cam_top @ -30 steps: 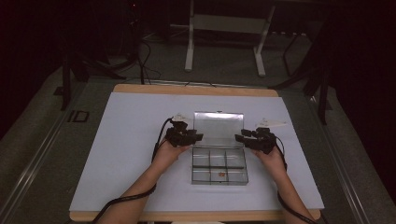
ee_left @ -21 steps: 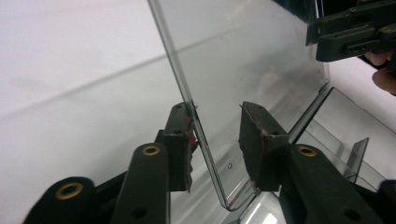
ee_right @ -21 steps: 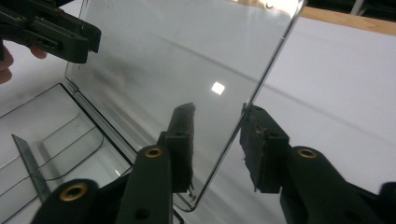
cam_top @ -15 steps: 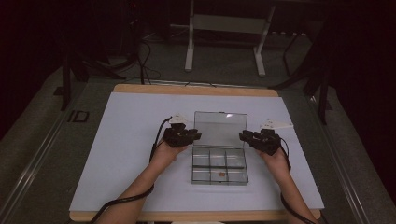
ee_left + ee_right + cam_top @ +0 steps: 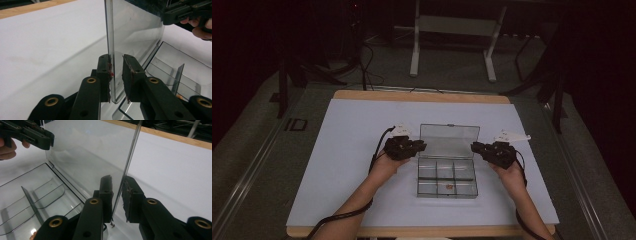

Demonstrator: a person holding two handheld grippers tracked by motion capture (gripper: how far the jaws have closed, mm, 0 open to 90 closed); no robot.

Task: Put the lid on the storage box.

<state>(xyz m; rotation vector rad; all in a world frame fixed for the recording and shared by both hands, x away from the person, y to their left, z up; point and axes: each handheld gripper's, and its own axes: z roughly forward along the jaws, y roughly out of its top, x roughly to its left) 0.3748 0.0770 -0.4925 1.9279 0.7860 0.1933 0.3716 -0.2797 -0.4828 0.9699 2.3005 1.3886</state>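
Both grippers' jaws just closing around upright lid (image 5: pixel 449 141) edges: left gripper (image 5: pixel 116 75) touching one side, right gripper (image 5: pixel 116 196) narrowly apart.

A clear plastic box (image 5: pixel 447 175) with six compartments sits open on the white table top, its lid (image 5: pixel 449 141) standing upright at the far side; a small reddish piece (image 5: pixel 450 186) lies in one near compartment.

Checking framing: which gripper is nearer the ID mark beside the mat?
Left. The left gripper is right of the ID mark, at the lid's left edge; the right gripper at its right edge. Both just closed further, lid between jaws.
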